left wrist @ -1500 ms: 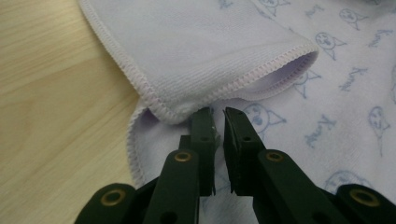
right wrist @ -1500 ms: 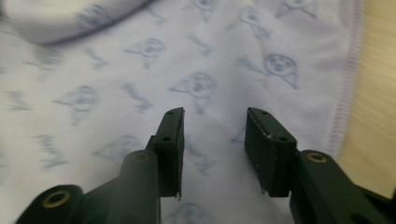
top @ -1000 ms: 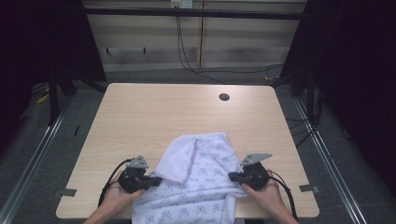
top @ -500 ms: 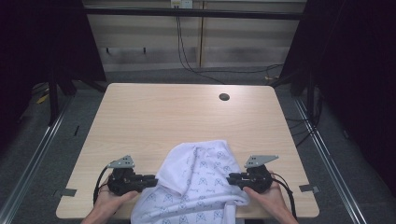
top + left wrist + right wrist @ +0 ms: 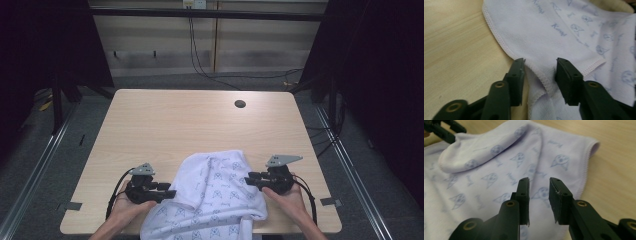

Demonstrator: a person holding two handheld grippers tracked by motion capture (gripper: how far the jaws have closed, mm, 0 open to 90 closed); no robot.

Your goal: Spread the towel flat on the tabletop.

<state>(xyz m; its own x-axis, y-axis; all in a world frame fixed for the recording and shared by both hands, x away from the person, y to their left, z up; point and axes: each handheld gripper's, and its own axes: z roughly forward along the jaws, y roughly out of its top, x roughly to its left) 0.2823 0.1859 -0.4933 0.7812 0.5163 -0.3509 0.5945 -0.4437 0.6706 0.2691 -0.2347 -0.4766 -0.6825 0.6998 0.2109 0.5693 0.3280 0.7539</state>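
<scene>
A white cloth (image 5: 215,192) with a pale blue print lies crumpled at the near edge of the wooden table (image 5: 175,125) and hangs over its front. My left gripper (image 5: 169,189) points at the cloth's left side. In the left gripper view its jaws (image 5: 540,72) have just been opening, and a hemmed fold of the cloth (image 5: 564,32) lies loose between them, unpinched. My right gripper (image 5: 249,178) points at the cloth's right side. Its jaws (image 5: 539,192) have also just been opening, with the cloth (image 5: 499,167) lying behind the gap and nothing pressed between the pads.
A dark round hole (image 5: 240,104) sits in the table's far right part. The far half of the tabletop is bare wood. Dark frame posts and cables stand behind the table. The left gripper's tips (image 5: 441,130) show at the top left of the right gripper view.
Both grippers have let go of the cloth and now stand open. The cloth has slumped into a narrower heap. The left gripper drew left, then came back toward the cloth.
</scene>
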